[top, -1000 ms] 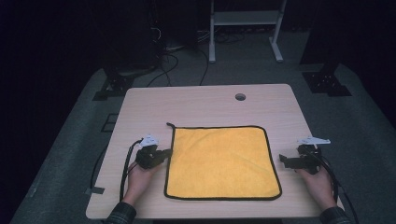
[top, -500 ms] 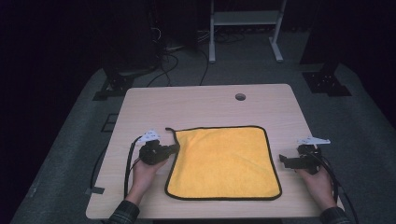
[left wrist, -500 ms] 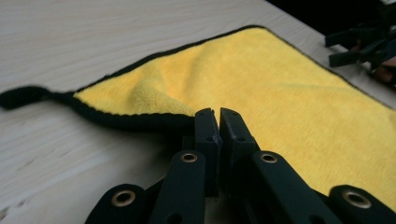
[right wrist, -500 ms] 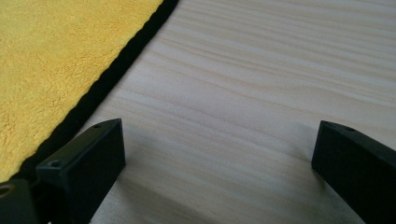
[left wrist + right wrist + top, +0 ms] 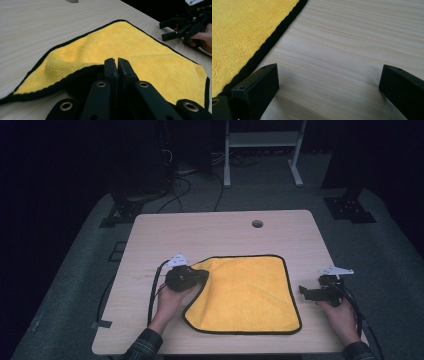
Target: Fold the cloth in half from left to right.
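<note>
A yellow cloth point(image 5: 245, 292) with a black hem lies on the wooden table point(image 5: 200, 230). My left gripper point(image 5: 202, 275) is at the cloth's left edge, shut on the hem, and that edge is lifted and drawn in over the cloth. In the left gripper view the jaws point(image 5: 117, 61) stand together, with the folded cloth point(image 5: 140, 50) rising around them. My right gripper point(image 5: 303, 292) rests open on the table just right of the cloth, nothing between its jaws. In the right gripper view point(image 5: 328, 80) bare wood lies between them, the cloth's hem point(image 5: 274, 37) beside the left jaw.
A round cable hole point(image 5: 257, 223) sits near the table's far edge. Black cables point(image 5: 152, 292) trail from the left gripper over the table's left side. A white frame point(image 5: 262, 140) and dark stand bases point(image 5: 350, 207) are on the floor behind.
My left gripper has moved right and a little up, pulling the cloth's left edge inward so its far left corner folds over. The right gripper has stayed still.
</note>
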{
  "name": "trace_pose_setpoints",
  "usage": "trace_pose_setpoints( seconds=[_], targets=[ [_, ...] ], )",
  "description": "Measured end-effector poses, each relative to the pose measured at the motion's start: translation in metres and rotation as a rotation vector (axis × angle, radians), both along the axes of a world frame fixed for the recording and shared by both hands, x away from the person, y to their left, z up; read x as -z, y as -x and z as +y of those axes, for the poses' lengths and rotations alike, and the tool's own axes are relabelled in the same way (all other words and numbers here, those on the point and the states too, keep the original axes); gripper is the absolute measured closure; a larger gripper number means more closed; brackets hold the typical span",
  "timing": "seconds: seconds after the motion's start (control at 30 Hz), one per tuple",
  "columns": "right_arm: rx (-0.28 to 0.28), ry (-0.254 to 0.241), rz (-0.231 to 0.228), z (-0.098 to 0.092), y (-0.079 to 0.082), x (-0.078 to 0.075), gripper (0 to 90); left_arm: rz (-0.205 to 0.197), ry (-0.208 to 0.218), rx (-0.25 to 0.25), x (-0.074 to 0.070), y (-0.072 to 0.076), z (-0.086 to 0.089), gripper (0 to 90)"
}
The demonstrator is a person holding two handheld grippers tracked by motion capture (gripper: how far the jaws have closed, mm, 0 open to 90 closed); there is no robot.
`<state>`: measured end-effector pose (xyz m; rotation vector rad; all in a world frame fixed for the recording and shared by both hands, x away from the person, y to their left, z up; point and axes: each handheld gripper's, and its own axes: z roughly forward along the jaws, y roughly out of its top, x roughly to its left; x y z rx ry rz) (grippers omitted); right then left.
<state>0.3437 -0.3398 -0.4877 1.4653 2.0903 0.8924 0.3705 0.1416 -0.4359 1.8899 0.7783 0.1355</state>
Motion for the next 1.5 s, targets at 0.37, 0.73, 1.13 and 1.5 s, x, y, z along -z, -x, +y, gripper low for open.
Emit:
trace_pose_setpoints(
  seconds=[0.37,0.73,1.13,1.5],
  targets=[
    [0.000,-0.001,0.001,0.000,0.000,0.000,1.8,-0.007,0.013,0.046,-0.005,-0.005,-0.027,86.5],
    [-0.004,-0.001,0.000,0.000,0.000,0.000,1.8,-0.004,0.032,0.107,-0.006,-0.012,-0.062,86.6],
    [-0.003,-0.001,0.000,0.000,0.000,0.000,1.8,0.000,0.035,0.184,-0.005,-0.019,-0.107,86.6],
    [-0.008,-0.001,0.001,0.000,0.001,0.000,1.8,0.005,0.037,0.243,-0.003,-0.026,-0.152,86.6]
  ],
)
